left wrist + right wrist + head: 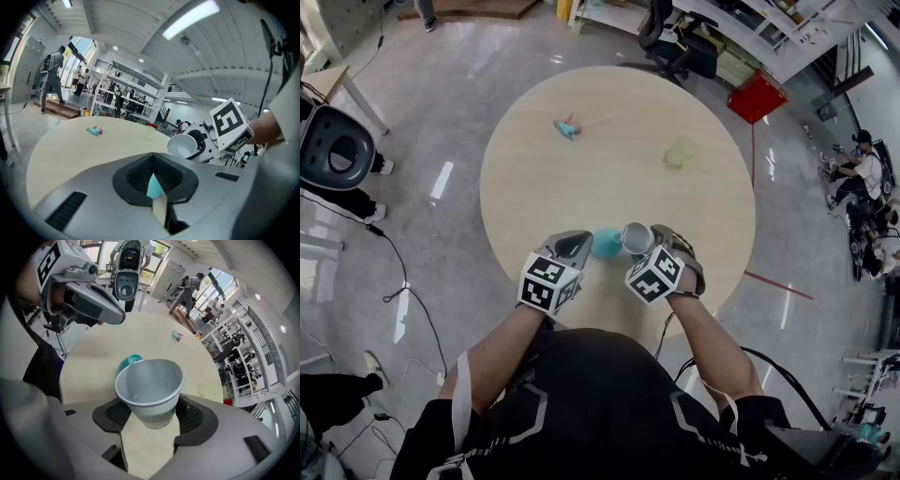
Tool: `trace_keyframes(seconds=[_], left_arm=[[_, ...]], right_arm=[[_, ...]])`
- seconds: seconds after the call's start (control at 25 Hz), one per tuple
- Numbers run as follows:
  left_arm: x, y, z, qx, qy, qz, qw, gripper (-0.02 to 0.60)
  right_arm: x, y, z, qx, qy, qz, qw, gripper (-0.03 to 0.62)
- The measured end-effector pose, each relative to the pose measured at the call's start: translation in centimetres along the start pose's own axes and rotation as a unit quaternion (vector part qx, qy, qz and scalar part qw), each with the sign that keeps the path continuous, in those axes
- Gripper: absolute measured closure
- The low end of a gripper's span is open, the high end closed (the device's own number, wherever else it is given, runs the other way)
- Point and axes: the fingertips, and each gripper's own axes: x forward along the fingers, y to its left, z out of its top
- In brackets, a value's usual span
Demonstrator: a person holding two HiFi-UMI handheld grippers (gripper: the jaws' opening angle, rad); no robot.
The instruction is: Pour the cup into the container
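My right gripper (649,236) is shut on a grey paper cup (150,387), its pads pressing the cup's lower sides. The cup (636,237) hangs tilted just above and beside a small teal container (605,244) on the round table (609,178). From the right gripper view, most of the container (127,361) is hidden behind the cup. My left gripper (578,246) sits just left of the container with its jaws nearly together. Only a sliver of the teal container (153,186) shows through that slit. It stands apart from the left gripper (119,317) in the right gripper view.
A pale yellow-green cup (681,151) stands at the table's far right. A small teal and pink object (567,127) lies at the far side. A red box (757,96) sits on the floor beyond the table. Chairs, cables and several people surround it.
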Motion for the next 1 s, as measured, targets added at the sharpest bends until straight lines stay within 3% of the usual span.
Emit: trace_keyframes(seconds=[1.0], left_arm=[[0.33,-0.44,0.04,-0.007,0.000,-0.005,1.0000,0.583]], right_arm=[[-0.60,-0.66,-0.24,-0.020,0.012,-0.011,1.000,0.296]])
